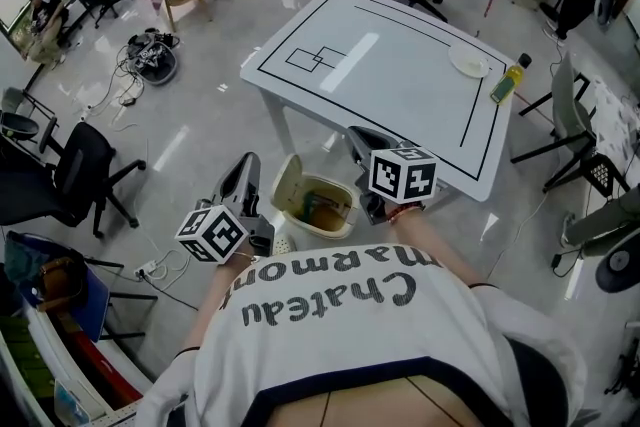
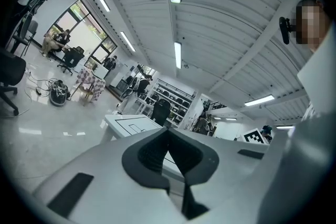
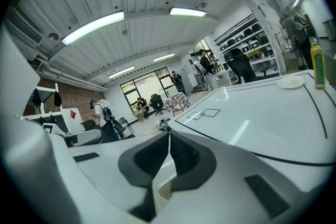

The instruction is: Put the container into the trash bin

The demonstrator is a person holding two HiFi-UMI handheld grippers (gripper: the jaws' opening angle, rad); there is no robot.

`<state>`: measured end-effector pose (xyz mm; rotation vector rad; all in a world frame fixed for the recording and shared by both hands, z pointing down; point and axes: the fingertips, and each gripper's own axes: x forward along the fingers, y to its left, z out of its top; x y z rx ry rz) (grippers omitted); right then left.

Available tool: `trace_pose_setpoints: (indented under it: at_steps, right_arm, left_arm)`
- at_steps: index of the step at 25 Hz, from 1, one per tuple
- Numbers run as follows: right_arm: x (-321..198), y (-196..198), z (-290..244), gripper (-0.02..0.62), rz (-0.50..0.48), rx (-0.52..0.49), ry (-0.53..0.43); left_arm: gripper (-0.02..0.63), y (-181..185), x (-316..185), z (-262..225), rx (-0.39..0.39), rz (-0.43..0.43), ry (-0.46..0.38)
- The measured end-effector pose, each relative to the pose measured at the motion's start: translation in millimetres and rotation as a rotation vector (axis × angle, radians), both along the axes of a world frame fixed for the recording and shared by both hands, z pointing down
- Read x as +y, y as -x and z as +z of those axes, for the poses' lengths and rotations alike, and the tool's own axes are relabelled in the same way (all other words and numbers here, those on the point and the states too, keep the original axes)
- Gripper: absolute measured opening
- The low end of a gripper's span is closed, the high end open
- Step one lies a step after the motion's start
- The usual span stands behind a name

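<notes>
On the floor under the table's near edge stands a beige trash bin [image 1: 300, 195] with its lid swung open; something brown and green lies inside it. A shallow white container [image 1: 468, 62] rests at the far right of the white table [image 1: 380, 65], beside a yellow bottle [image 1: 510, 80]. My left gripper [image 1: 245, 165] hangs left of the bin, shut and holding nothing. My right gripper [image 1: 358, 137] is at the table's near edge, right of the bin, also shut and holding nothing. In the right gripper view the container [image 3: 290, 83] and bottle [image 3: 316, 65] lie far beyond the jaws.
Black office chairs [image 1: 80, 175] stand on the left, and cables with a small device [image 1: 150, 55] lie on the floor beyond them. More chairs and a fan crowd the right side. Black lines are marked on the table top [image 3: 262, 113]. A power strip [image 1: 150, 268] lies near my left foot.
</notes>
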<state>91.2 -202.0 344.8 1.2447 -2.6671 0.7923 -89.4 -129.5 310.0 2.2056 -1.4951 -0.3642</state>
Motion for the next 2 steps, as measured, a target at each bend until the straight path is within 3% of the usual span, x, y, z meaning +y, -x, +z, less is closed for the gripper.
trace_pose_setpoints:
  at_steps: [2]
  right_arm:
    - [-0.9, -0.4, 0.8, 0.032, 0.003, -0.003, 0.005]
  left_arm:
    - [0.022, 0.8, -1.0, -0.9, 0.0, -0.001, -0.001]
